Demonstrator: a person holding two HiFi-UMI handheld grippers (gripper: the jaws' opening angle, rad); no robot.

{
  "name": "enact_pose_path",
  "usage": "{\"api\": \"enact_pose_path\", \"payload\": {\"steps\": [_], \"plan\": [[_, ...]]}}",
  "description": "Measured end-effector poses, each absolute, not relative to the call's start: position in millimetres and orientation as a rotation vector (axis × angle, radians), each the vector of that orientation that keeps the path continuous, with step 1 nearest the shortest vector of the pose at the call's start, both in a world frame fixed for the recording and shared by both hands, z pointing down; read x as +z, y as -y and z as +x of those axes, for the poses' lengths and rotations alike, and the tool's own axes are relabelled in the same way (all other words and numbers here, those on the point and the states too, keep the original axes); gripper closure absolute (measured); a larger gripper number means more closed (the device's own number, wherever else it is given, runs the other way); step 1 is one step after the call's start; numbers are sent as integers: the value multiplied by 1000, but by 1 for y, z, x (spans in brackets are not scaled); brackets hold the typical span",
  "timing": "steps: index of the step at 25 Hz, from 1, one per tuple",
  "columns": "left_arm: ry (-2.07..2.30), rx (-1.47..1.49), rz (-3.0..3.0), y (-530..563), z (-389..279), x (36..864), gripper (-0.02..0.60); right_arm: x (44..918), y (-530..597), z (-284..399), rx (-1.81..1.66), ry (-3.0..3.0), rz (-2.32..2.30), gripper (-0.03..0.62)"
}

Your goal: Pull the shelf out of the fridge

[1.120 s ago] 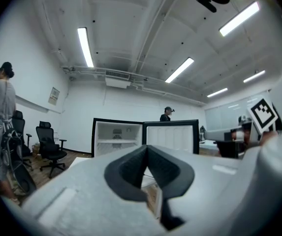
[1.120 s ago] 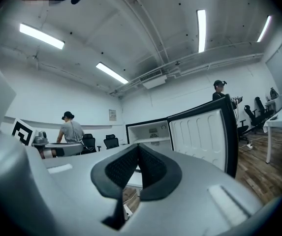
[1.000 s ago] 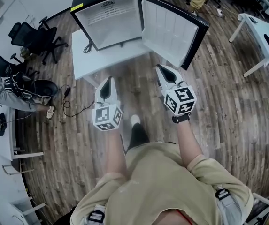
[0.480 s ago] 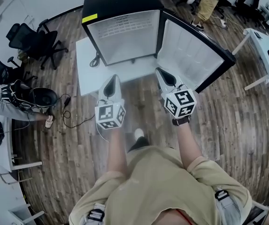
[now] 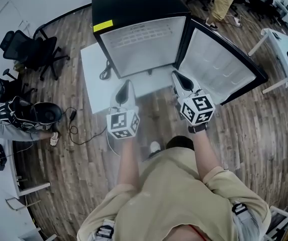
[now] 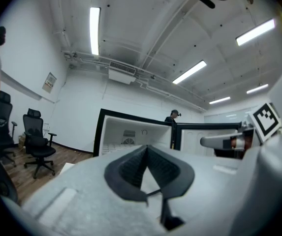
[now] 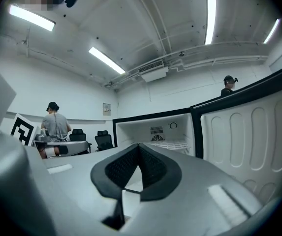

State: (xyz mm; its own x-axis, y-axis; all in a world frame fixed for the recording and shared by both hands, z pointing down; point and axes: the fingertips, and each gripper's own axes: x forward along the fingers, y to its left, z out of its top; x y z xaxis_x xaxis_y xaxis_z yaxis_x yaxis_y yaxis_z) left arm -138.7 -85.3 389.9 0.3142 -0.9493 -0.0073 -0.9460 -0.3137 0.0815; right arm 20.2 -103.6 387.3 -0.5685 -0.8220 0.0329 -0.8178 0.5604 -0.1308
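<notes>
Left gripper (image 5: 126, 84) and right gripper (image 5: 177, 76) point level toward the fridge (image 5: 133, 6) at twelve o'clock. Each has its jaws pressed together with nothing between them. The shelf (image 5: 145, 34) lies inside the fridge, apart from both. The door (image 5: 219, 64) hangs open at two o'clock.

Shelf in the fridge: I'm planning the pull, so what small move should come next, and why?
Probably bring the right hand-held gripper forward to the front edge of the shelf, opening its jaws on the way. The door of the fridge already stands open, the shelf sits inside, and that gripper and the left hand-held gripper are shut, empty and short of the fridge.
</notes>
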Motion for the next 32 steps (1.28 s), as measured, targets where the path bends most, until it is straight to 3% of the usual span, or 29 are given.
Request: {"api": "enact_pose_path", "payload": {"steps": [32], "plan": [[1783, 40, 2472, 254, -139, 436, 580, 469, 287, -23, -734, -2580, -1253, 588]]}}
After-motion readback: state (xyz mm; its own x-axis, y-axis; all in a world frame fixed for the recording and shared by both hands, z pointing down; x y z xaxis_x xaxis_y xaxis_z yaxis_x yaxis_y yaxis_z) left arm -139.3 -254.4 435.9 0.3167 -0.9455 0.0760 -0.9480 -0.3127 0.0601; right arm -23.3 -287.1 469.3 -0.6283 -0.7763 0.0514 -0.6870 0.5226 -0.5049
